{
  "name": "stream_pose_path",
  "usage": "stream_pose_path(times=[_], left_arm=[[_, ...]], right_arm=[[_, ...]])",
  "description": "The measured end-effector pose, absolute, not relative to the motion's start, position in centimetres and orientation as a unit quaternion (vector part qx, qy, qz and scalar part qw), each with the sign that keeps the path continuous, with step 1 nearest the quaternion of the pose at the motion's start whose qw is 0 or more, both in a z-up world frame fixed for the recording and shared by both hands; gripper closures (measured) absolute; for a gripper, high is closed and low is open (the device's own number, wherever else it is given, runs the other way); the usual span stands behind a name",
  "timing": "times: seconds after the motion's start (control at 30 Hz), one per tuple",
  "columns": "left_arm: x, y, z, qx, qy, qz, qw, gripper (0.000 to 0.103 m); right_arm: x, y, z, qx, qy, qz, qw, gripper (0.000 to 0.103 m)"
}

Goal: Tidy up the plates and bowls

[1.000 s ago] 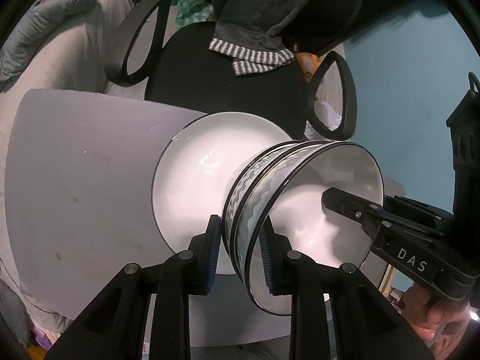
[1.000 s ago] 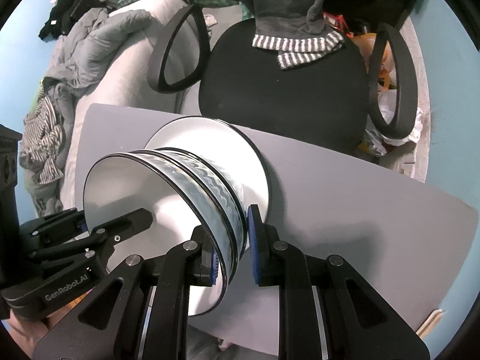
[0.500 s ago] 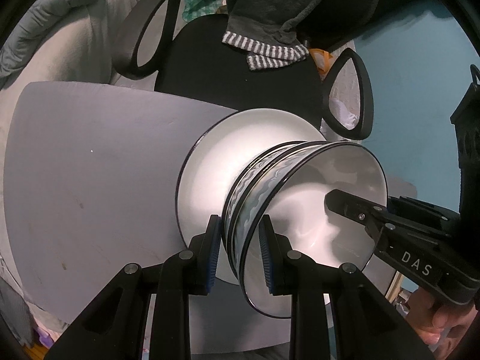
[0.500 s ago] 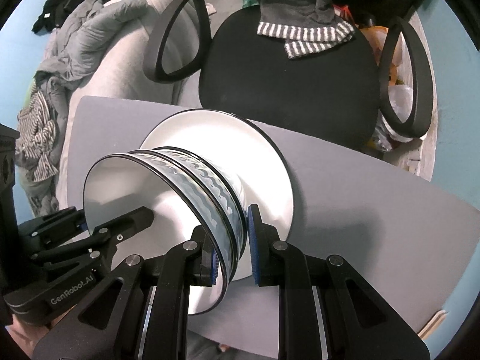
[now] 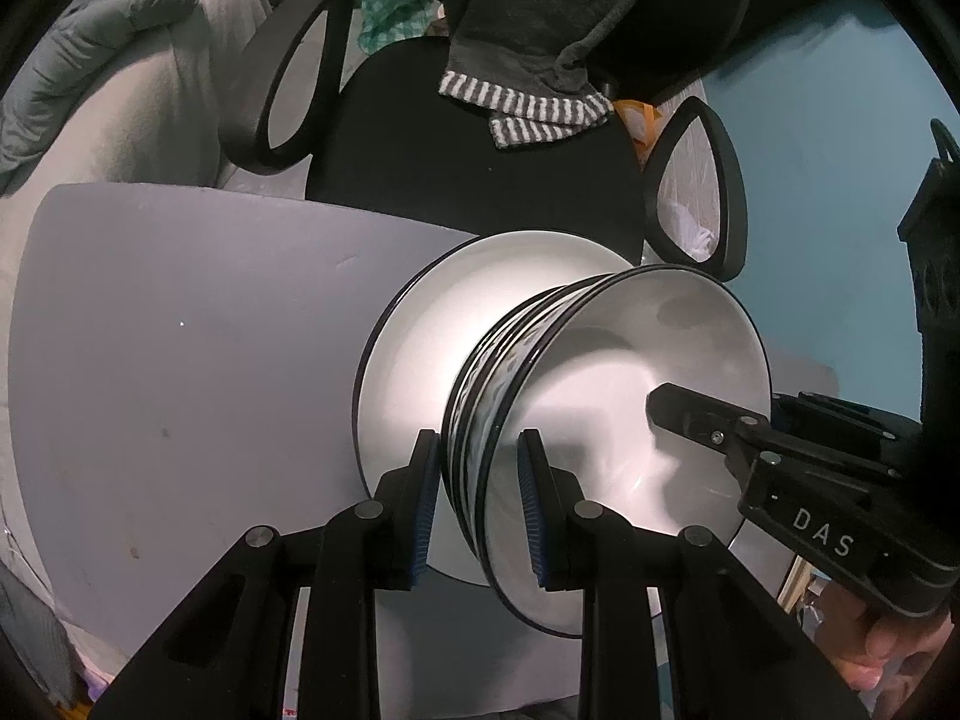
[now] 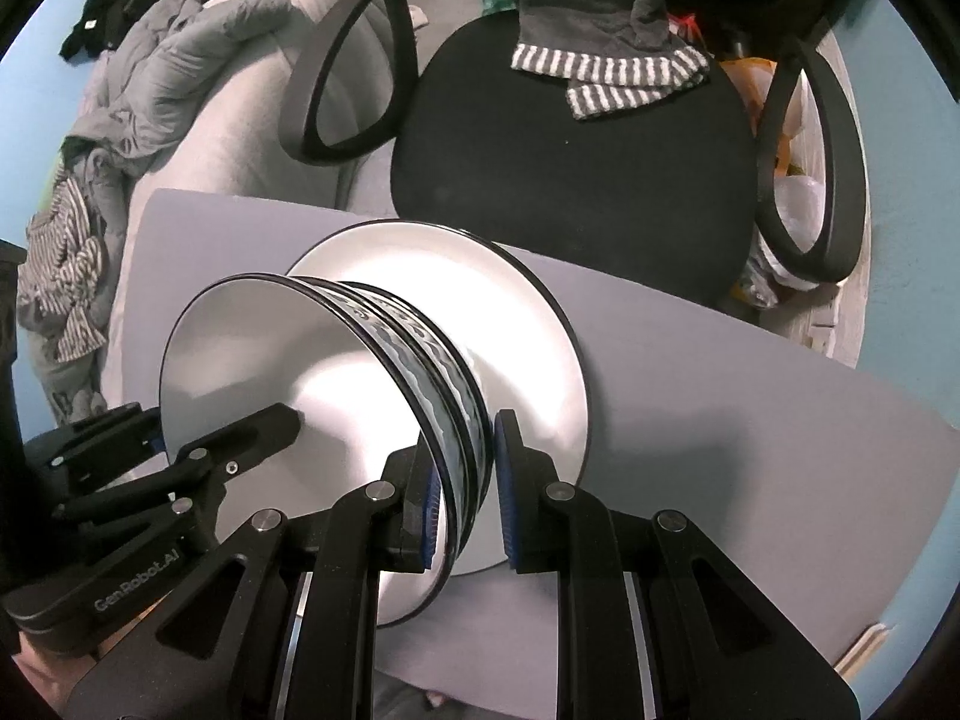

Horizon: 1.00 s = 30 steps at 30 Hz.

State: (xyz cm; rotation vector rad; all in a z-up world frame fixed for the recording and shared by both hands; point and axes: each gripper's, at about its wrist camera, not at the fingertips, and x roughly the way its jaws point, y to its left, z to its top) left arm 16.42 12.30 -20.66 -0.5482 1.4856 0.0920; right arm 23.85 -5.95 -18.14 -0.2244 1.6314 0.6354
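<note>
Bowls (image 5: pixel 606 414), two nested with wavy blue-grey walls and dark rims, hang over a white plate (image 5: pixel 420 360) on the grey table (image 5: pixel 180 390), the left gripper (image 5: pixel 477 501) clamped on one side of the double rim and the right gripper (image 6: pixel 465 501) on the opposite side, though its outer pad looks barely clear of the wall. To set them down well, both hands should probably lower together, level and centred, and let go only once the base sits flat. "DAS" and "GenRobot.AI" mark the grippers.
</note>
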Motion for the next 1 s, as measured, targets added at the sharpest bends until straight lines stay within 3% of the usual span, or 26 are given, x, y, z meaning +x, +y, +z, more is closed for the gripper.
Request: stream_pose_path(times=[0.23,0.3,0.37,0.5,0.6,0.7,0.93,1.0], left_arm=[[16.4,12.4,-20.4,-0.248,0.661,0.046,0.707,0.078],[16.3,12.2,-19.8,-0.233,0.654,0.055,0.718,0.078],[16.4,11.9,-19.1,-0.218,0.650,0.059,0.725,0.070],[16.3,11.4,-17.3,-0.205,0.637,0.066,0.740,0.066],[15.9,11.1,-15.5,-0.202,0.620,0.075,0.754,0.055],[15.2,11.1,-13.9,-0.201,0.602,0.083,0.768,0.051],[13.4,10.6,-10.2,-0.192,0.567,0.094,0.796,0.049],[12.8,10.4,-9.1,-0.194,0.556,0.099,0.802,0.039]], right_arm=[[24.1,-5.9,-17.6,-0.097,0.704,0.277,0.647,0.079],[24.0,-5.8,-17.2,-0.106,0.697,0.273,0.655,0.065],[23.9,-5.7,-16.6,-0.118,0.687,0.271,0.664,0.057],[23.6,-5.8,-15.1,-0.134,0.668,0.263,0.683,0.047],[23.5,-6.2,-13.8,-0.141,0.656,0.253,0.697,0.045],[23.4,-6.8,-12.3,-0.146,0.639,0.240,0.716,0.039],[22.4,-8.2,-8.0,-0.162,0.584,0.228,0.762,0.035],[22.0,-8.5,-6.6,-0.162,0.572,0.232,0.770,0.035]])
